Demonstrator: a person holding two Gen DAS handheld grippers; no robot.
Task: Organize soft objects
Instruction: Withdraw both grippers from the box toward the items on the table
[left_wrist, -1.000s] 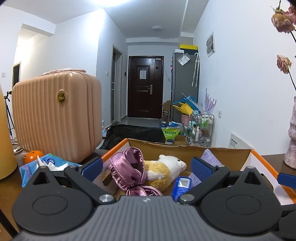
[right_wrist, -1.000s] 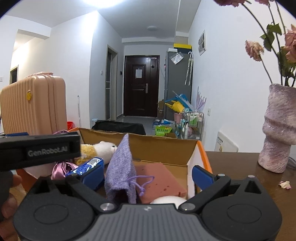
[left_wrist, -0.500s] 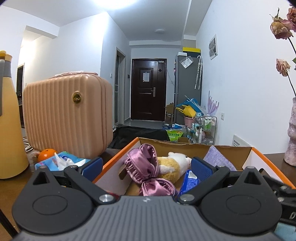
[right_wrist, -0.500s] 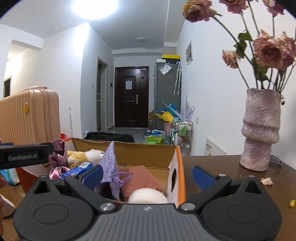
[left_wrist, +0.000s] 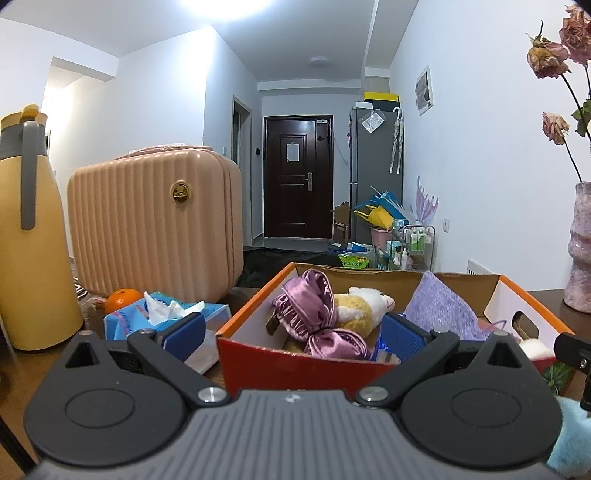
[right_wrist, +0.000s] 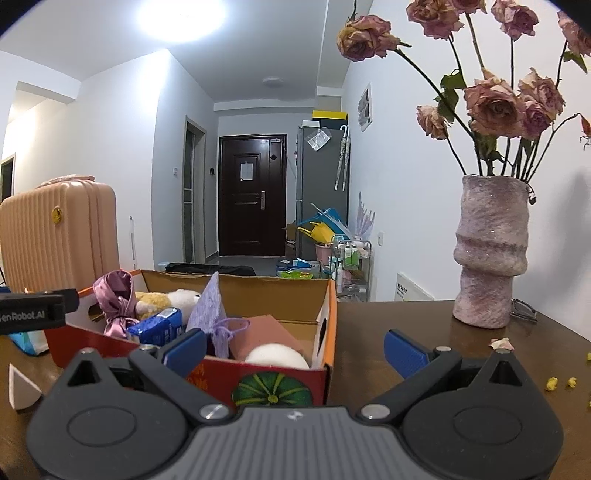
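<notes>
A cardboard box (left_wrist: 258, 345) with an orange rim and red front stands on the dark wooden table. It holds a purple satin bow (left_wrist: 314, 306), a cream plush toy (left_wrist: 364, 306), a lavender drawstring pouch (left_wrist: 439, 310) and a blue packet (right_wrist: 159, 326). The right wrist view also shows a pink sponge (right_wrist: 258, 332) and a white ball (right_wrist: 275, 356) in the box (right_wrist: 328, 332). My left gripper (left_wrist: 293, 332) is open just in front of the box's near wall, holding nothing. My right gripper (right_wrist: 295, 350) is open at the box's right front corner, also holding nothing. A light blue fluffy thing (left_wrist: 569, 443) lies at the lower right.
Left of the box are a tissue pack (left_wrist: 162, 314), an orange (left_wrist: 123, 299), a pink ribbed suitcase (left_wrist: 155, 229) and a yellow flask (left_wrist: 33, 236). A pink vase (right_wrist: 489, 254) of dried roses stands right, with petals (right_wrist: 500, 343) on the table. A white wedge (right_wrist: 20, 387) lies at the left.
Both grippers have drawn back from over the box, so its front wall now shows. The right gripper has also shifted right, bringing the vase into fuller view. Both stay open.
</notes>
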